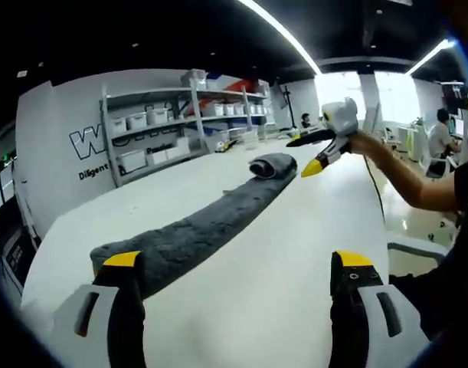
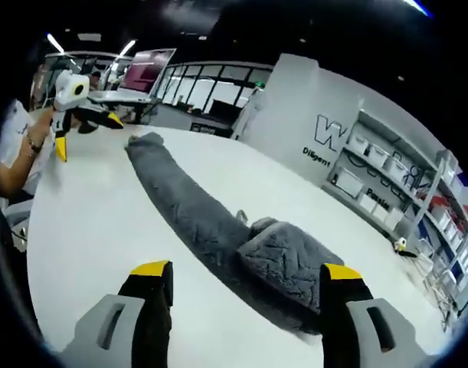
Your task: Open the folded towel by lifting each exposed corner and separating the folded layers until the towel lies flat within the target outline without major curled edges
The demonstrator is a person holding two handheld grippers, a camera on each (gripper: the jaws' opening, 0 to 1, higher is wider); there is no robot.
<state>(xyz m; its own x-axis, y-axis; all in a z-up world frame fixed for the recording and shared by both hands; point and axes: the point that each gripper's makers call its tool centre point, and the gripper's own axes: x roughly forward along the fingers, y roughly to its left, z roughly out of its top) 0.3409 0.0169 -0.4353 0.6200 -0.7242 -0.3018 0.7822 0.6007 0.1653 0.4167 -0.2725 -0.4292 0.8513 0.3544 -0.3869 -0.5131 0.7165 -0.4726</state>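
Observation:
A grey towel (image 1: 195,230) lies on the white table (image 1: 295,261) as a long narrow strip. Its near end sits just ahead of my left gripper (image 1: 237,264), close to the left jaw; the jaws stand wide open and hold nothing. The far end is bunched into a thick fold (image 1: 273,165). In the right gripper view that folded lump (image 2: 287,264) lies between the open jaws of my right gripper (image 2: 246,272), nearer the right jaw. The right gripper (image 1: 302,153) hovers open beside the fold, held by a hand. The left gripper (image 2: 88,135) hangs open at the strip's far end.
Metal shelves with white bins (image 1: 180,123) line the wall past the table's far edge. A person (image 1: 442,138) sits at a desk beyond. A person's arm (image 1: 402,172) reaches in along the table's right edge. A monitor (image 2: 145,73) stands behind the table.

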